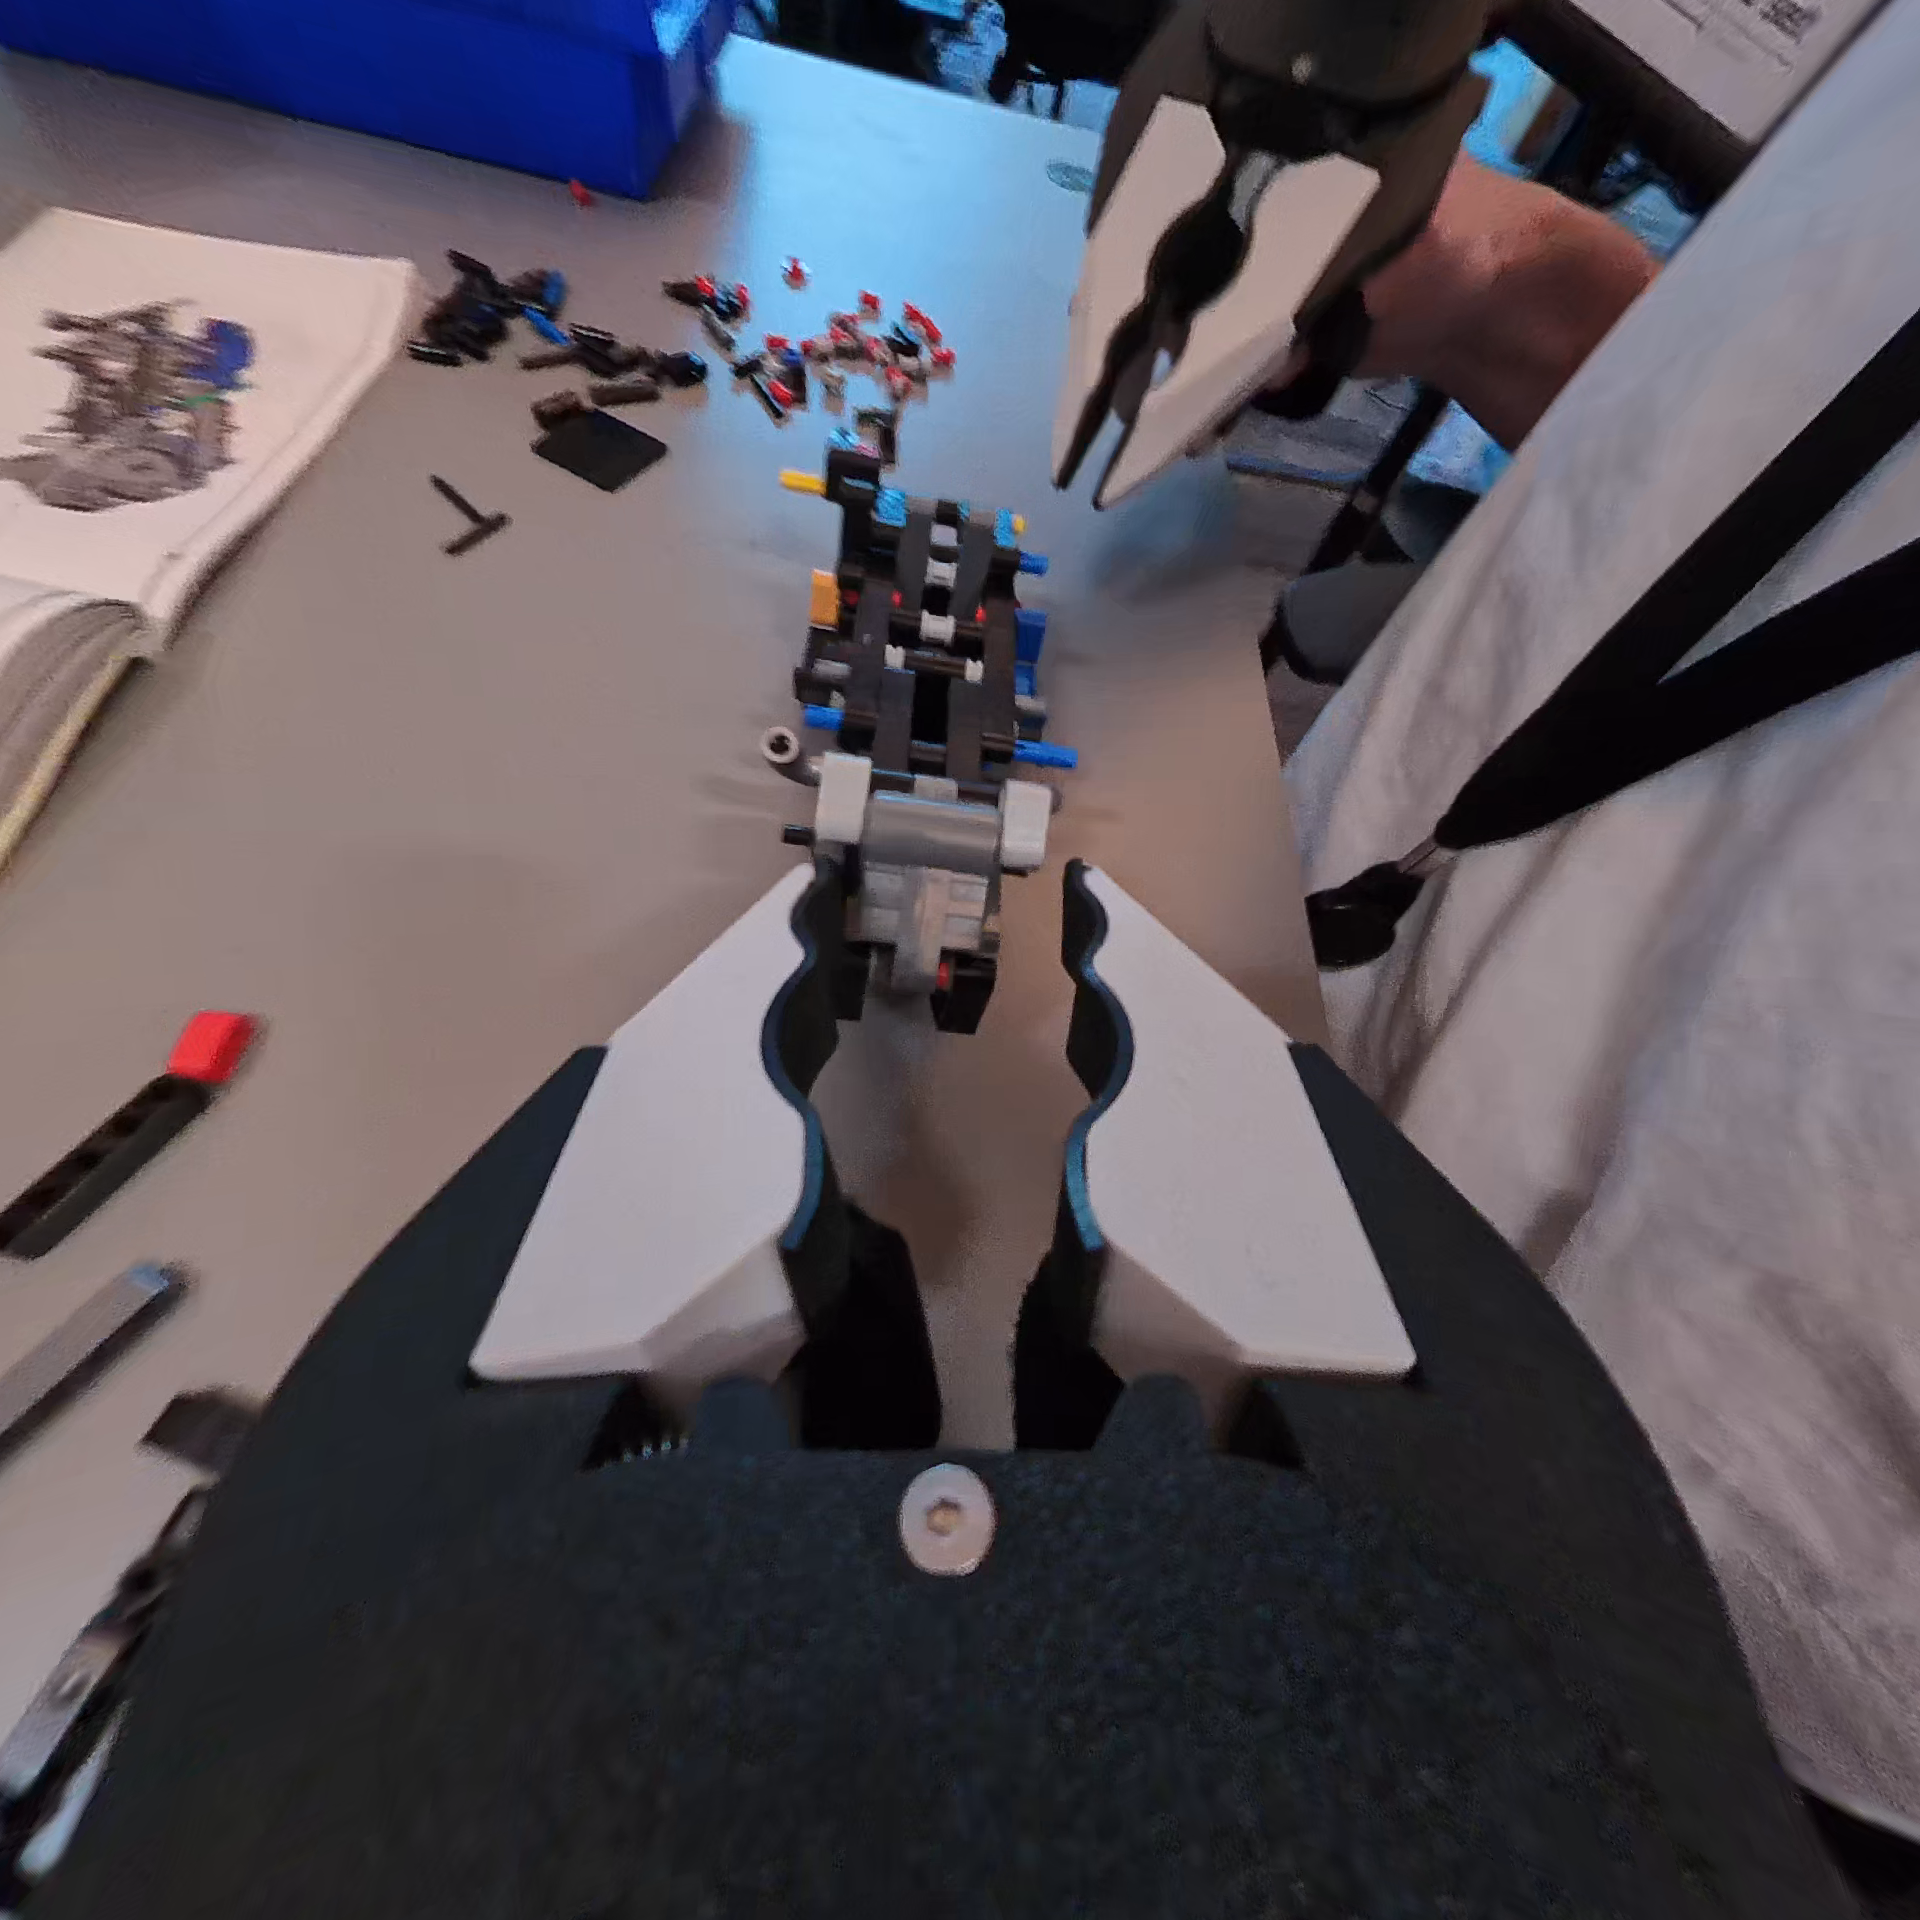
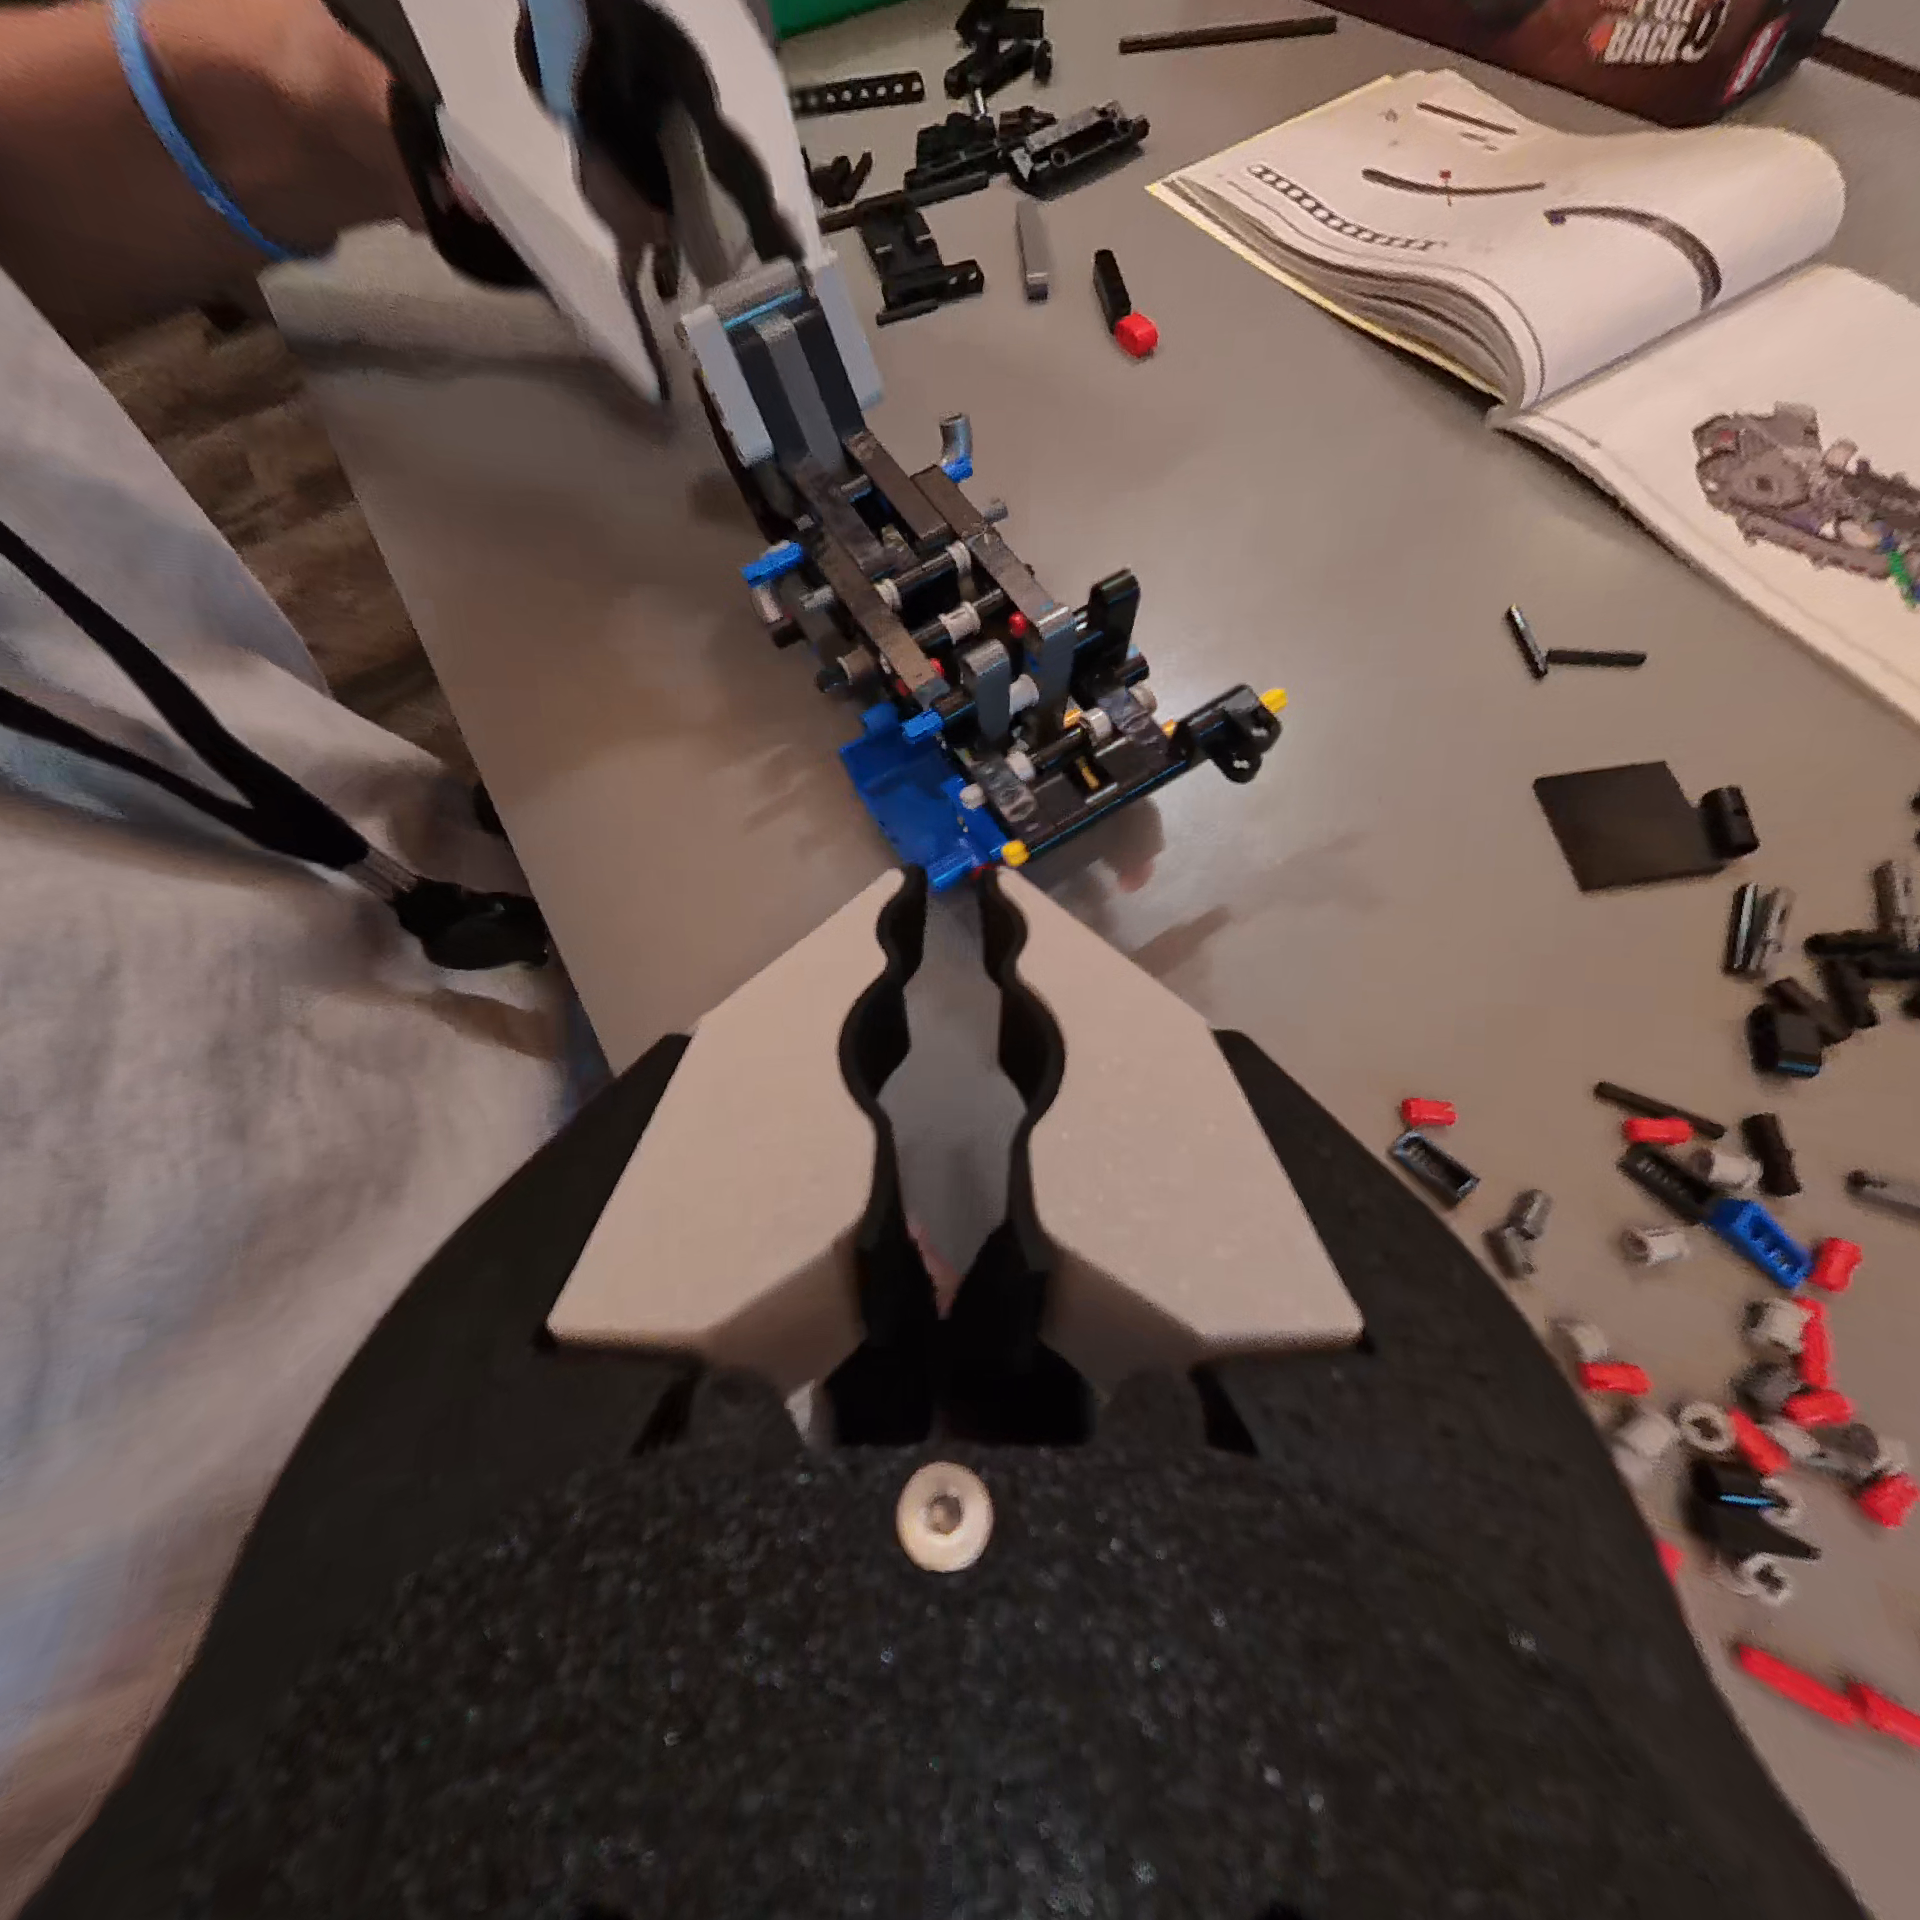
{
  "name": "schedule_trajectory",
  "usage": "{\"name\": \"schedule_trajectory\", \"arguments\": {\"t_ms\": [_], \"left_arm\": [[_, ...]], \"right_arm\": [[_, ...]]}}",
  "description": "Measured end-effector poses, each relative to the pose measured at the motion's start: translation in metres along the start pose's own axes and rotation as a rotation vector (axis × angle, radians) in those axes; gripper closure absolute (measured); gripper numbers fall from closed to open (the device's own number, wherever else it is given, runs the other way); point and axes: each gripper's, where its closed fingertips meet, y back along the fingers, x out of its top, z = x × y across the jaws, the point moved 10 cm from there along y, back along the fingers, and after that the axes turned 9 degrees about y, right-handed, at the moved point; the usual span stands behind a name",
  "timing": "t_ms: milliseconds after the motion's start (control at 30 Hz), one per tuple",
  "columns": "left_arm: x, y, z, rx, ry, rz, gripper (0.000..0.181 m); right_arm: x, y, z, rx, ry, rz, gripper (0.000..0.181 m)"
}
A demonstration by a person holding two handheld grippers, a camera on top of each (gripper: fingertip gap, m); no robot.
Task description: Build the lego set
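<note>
A long lego assembly (image 1: 925, 665), black with blue pins and a grey end block, lies on the grey table (image 1: 468, 779). My left gripper (image 1: 940, 883) is open, and its fingers flank the grey end with a gap on the right side. In the right wrist view the assembly (image 2: 966, 644) runs away from my right gripper (image 2: 953, 883). The right gripper's jaws stand narrowly apart and empty, with the tips just short of the assembly's blue end. The right gripper also shows in the left wrist view (image 1: 1089, 490), beyond the assembly's far end.
An open instruction booklet (image 2: 1507, 229) lies beside the assembly. Loose red, black and grey pieces (image 2: 1766, 1351) are scattered nearby, with a black plate (image 2: 1621, 831) and a black beam with a red end (image 1: 135, 1122). A blue bin (image 1: 416, 73) stands at the back. The table edge and a person's grey shirt (image 1: 1662, 935) are close. The grippers' ends are close to 15 cm from one another.
</note>
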Motion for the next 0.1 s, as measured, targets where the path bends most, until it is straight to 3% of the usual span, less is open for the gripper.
{"name": "schedule_trajectory", "arguments": {"t_ms": [100], "left_arm": [[0.021,0.015,0.01,0.094,-0.004,0.045,0.144]], "right_arm": [[0.005,-0.005,0.008,-0.004,0.112,-0.09,0.161]]}}
